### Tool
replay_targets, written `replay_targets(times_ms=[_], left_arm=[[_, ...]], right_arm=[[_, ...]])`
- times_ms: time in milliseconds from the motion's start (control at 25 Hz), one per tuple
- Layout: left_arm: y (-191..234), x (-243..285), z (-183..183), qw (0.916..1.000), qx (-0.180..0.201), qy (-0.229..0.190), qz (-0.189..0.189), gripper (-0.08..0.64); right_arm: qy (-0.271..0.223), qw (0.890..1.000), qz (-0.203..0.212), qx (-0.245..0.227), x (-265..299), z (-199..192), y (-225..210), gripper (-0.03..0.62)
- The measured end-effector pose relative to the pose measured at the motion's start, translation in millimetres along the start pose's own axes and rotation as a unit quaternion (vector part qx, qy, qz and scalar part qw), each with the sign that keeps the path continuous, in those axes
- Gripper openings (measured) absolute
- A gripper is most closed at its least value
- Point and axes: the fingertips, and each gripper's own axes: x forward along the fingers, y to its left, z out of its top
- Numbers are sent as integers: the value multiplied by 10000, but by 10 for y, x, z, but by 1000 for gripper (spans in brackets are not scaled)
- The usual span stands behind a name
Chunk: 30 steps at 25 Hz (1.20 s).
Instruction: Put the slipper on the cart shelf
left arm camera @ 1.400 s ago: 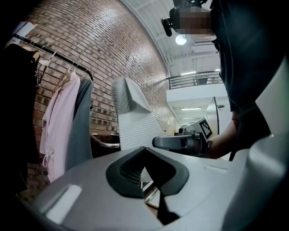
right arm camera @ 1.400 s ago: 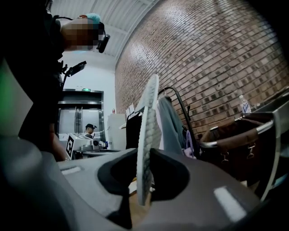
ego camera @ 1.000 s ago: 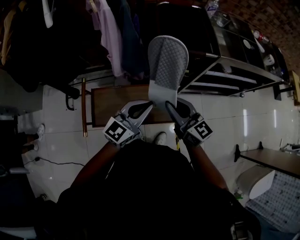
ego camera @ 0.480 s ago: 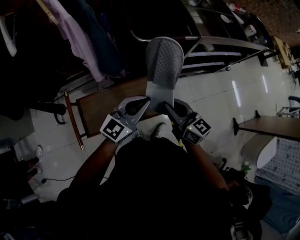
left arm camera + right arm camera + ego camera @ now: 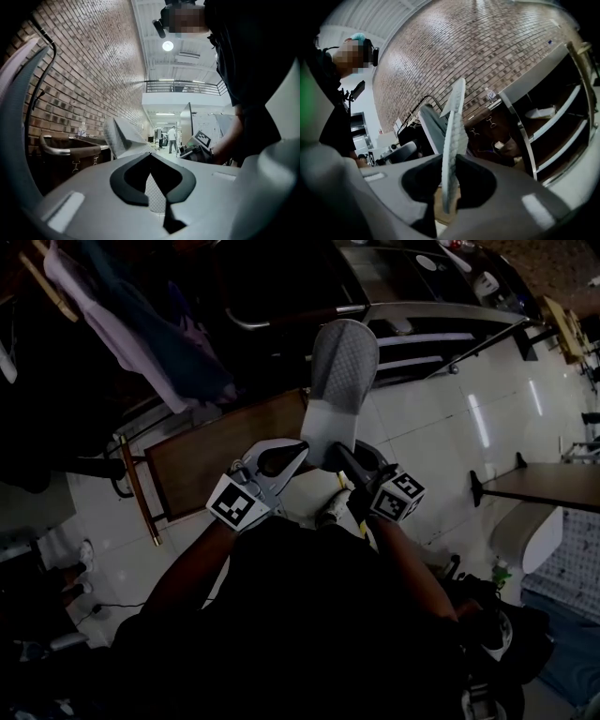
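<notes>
A grey quilted slipper [image 5: 341,381] stands upright in front of me, toe up, over the edge of a wooden bench [image 5: 220,456]. My left gripper [image 5: 298,452] is shut on its heel from the left, and its own view shows quilted fabric [image 5: 154,192] between the pads. On the right side of the heel my right gripper [image 5: 339,455] is shut too. In the right gripper view the slipper [image 5: 452,140] runs edge-on between the jaws. The metal cart [image 5: 441,324] with its shelves [image 5: 555,119] stands just beyond the slipper, to the right.
Clothes [image 5: 122,324] hang at the upper left. The person's shoe [image 5: 330,512] shows on the white tiled floor below the grippers. A table [image 5: 548,488] with a black leg stands at the right. A brick wall [image 5: 487,51] rises behind the cart.
The view has swung round: the cart now lies closer behind the slipper and the bench has shifted left. Both grippers keep their hold on the heel.
</notes>
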Motion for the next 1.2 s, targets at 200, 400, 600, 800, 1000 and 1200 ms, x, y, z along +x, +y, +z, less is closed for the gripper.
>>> replay_targets(times_ms=[200, 400, 600, 800, 1000, 1200], left_arm=[[-262, 561, 56, 9998, 174, 33, 92, 0], [-554, 1194, 73, 9995, 244, 113, 138, 0], [-846, 1739, 57, 9990, 345, 236, 130, 0], [-1102, 2131, 71, 9988, 350, 325, -60, 0], [-1205, 2352, 71, 9988, 276, 354, -208, 0], [-1039, 2484, -55, 9988, 128, 405, -260, 0]], right_arm=[[169, 9988, 180, 416, -334, 41, -412, 66], [360, 9948, 365, 885, -705, 64, -853, 66], [498, 9889, 378, 1345, -1148, 58, -1300, 66], [947, 9823, 312, 1589, -1440, -63, -1643, 66], [1197, 9747, 332, 1856, -1482, -140, -1793, 66], [1484, 9693, 187, 1953, -1342, -252, -2038, 66]])
